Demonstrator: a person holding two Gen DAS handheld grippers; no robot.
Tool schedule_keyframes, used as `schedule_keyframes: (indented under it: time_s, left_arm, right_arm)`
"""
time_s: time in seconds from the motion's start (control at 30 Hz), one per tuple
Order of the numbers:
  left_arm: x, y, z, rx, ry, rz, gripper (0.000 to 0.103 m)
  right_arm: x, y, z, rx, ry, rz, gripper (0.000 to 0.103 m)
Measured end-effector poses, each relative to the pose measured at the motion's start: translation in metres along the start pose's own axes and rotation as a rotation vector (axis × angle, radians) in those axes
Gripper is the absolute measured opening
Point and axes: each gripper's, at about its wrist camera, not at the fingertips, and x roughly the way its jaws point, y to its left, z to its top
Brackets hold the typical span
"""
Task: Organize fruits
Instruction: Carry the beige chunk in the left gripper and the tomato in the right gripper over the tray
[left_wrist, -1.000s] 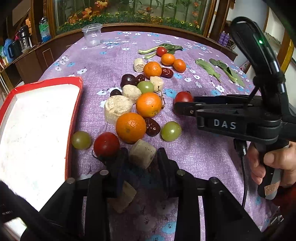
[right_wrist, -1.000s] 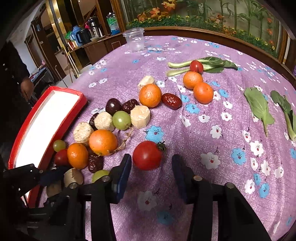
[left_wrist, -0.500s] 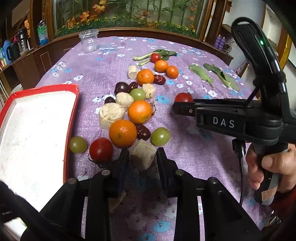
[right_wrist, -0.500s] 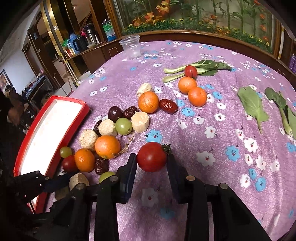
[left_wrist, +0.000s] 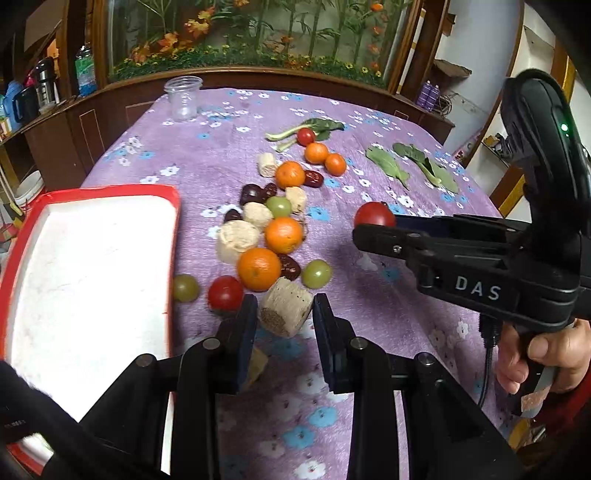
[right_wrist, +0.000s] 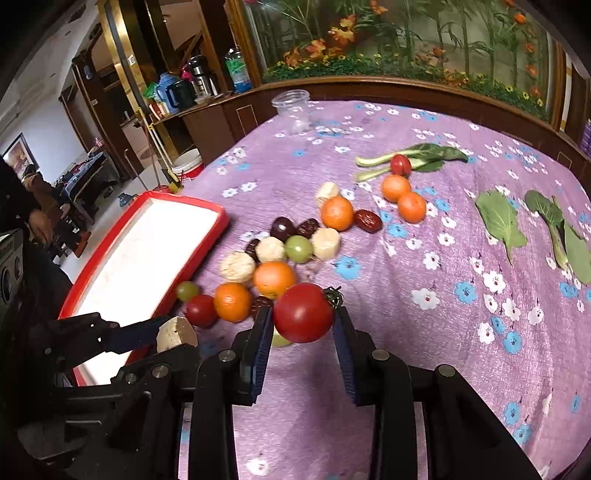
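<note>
**Both claws loaded above the purple cloth**

The left gripper (left_wrist: 284, 314) had its pads pressed on a pale corn-cob chunk (left_wrist: 284, 310), clear of the cloth, near the table's near edge. The right gripper (right_wrist: 301, 325) had just been closing, and its pads squeezed a large red tomato (right_wrist: 303, 312) between them, green stem showing at the right pad.

From the left wrist camera I could see the right tool side-on, a hand (left_wrist: 535, 354) wrapped round its handle, and the tomato (left_wrist: 375, 216) poking past its tip; the pads themselves were hidden there. The right wrist camera showed the reverse: the left tool from the side with the cob chunk (right_wrist: 176, 332) at its tip, over the near corner of the red-rimmed white tray (right_wrist: 218, 212).

The tray (left_wrist: 173, 229) sat at the table's left edge. Just beside its right rim lay a green grape (left_wrist: 185, 288) and a small tomato (left_wrist: 225, 293), then oranges (left_wrist: 258, 268), dates and more cob pieces running toward the far edge. A clear plastic cup (left_wrist: 183, 98) stood at the far left corner, and leafy greens (right_wrist: 500, 221) lay toward the right edge.

Only the right view caught a person (right_wrist: 40, 210) standing beyond the table on the left.
</note>
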Motion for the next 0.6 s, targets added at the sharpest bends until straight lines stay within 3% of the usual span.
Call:
schedule_keyframes:
  time_s: [0.6]
  left_arm:
    - [-0.038,0.056,0.003,-0.077,-0.047,0.077,0.028]
  right_arm:
    - [-0.003,0.057,0.015,-0.051,-0.008,0.084,0.034]
